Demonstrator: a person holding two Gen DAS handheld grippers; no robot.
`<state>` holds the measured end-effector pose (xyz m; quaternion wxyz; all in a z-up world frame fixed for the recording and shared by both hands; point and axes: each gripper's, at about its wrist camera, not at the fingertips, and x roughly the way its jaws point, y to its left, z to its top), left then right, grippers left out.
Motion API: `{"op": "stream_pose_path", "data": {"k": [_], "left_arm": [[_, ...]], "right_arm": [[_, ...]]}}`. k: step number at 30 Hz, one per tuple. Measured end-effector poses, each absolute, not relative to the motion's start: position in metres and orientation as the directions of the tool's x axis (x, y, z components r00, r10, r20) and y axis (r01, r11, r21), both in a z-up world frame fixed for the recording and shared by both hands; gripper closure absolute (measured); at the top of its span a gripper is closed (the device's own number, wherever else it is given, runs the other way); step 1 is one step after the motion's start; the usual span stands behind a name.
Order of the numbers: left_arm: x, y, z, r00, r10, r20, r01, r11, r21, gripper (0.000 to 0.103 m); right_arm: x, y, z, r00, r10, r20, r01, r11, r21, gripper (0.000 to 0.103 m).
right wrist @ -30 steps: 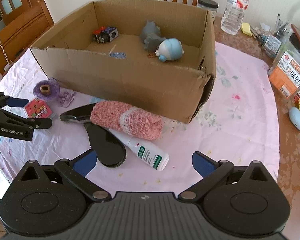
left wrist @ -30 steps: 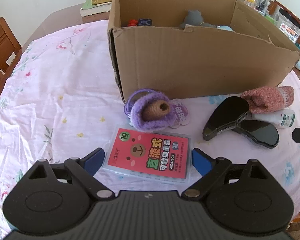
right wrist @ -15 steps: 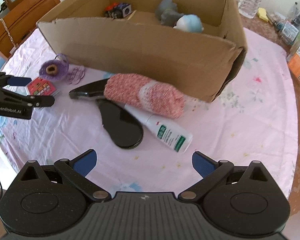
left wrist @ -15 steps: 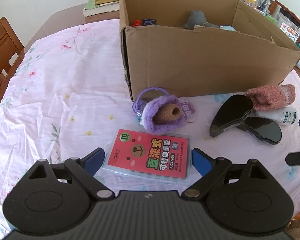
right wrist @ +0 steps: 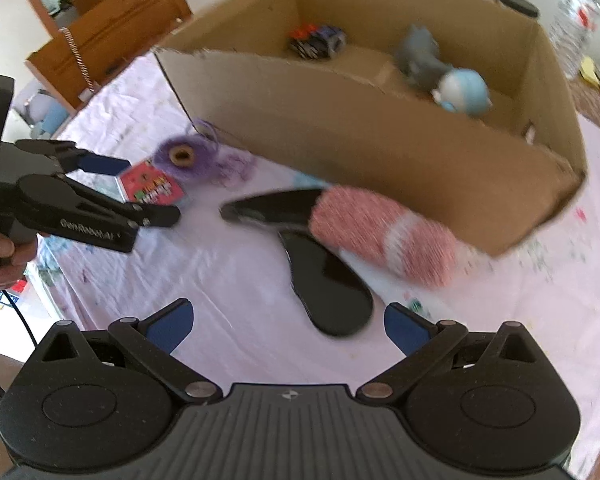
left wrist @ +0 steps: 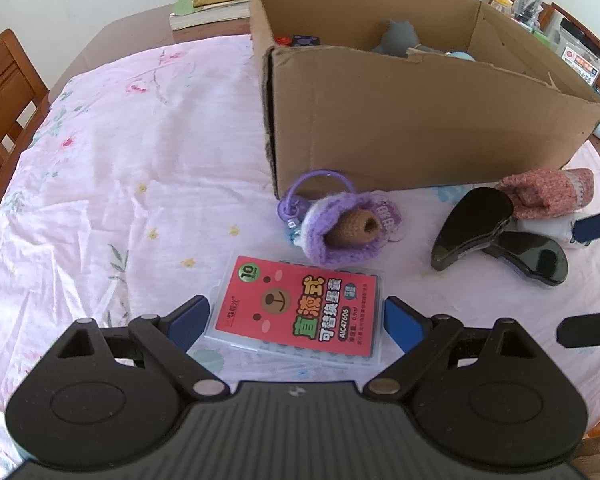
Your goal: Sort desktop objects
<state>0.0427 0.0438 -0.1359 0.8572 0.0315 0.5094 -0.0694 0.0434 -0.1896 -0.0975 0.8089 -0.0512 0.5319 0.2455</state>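
Observation:
A red refill pack [left wrist: 300, 306] in a clear case lies flat on the pink cloth, between the spread fingers of my open left gripper [left wrist: 296, 318]. Beyond it lie a purple knitted pouch [left wrist: 340, 230] with a hair tie, a black clamshell case [left wrist: 496, 236], a pink knitted roll [left wrist: 548, 192] and a white bottle [left wrist: 548, 228]. My open, empty right gripper [right wrist: 288, 320] hovers over the black case [right wrist: 324, 280], near the pink roll [right wrist: 384, 236]. The cardboard box [right wrist: 380, 128] holds a grey toy [right wrist: 420, 58], a blue-white toy [right wrist: 464, 90] and a dark cube [right wrist: 316, 40].
The cardboard box [left wrist: 420, 120] stands behind the loose items. Wooden chairs [left wrist: 0, 92] stand at the table's left. Books and a package [left wrist: 212, 0] lie at the far edge. A water bottle [right wrist: 576, 12] and jars stand at the far right.
My right gripper has moved forward and left, down over the black case; its view is blurred. My left gripper has shifted slightly left around the red pack, still open.

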Motion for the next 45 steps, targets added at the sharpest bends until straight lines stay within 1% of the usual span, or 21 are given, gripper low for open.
{"op": "stream_pose_path", "data": {"k": [5,8,19,25,40,45], "left_arm": [[0.042,0.048,-0.139,0.468,-0.086,-0.880,0.141,0.990,-0.021,0.010],[0.041,0.052,-0.139,0.468,-0.085,-0.880,0.134,0.991,-0.024,0.010],[0.041,0.053,-0.139,0.475,-0.082,-0.876,0.126,0.992,-0.025,0.010],[0.042,0.052,-0.140,0.475,-0.074,-0.877,0.118,0.993,-0.020,0.010],[0.039,0.053,-0.141,0.482,-0.049,-0.875,0.099,0.995,-0.001,0.009],[0.042,0.051,-0.142,0.490,-0.044,-0.871,0.092,0.996,0.001,0.006]], "right_arm": [[0.054,-0.175,-0.103,0.310,0.413,-0.856,-0.514,0.831,0.214,0.000],[0.061,-0.170,-0.107,0.304,0.427,-0.852,-0.529,0.819,0.221,0.000],[0.075,-0.149,-0.119,0.322,0.395,-0.860,-0.592,0.793,0.142,0.000],[0.066,-0.144,-0.123,0.289,0.391,-0.874,-0.633,0.763,0.132,0.000],[0.055,-0.141,-0.126,0.221,0.438,-0.871,-0.636,0.742,0.211,0.000],[0.050,-0.141,-0.118,0.244,0.441,-0.864,-0.632,0.747,0.203,0.000]]}}
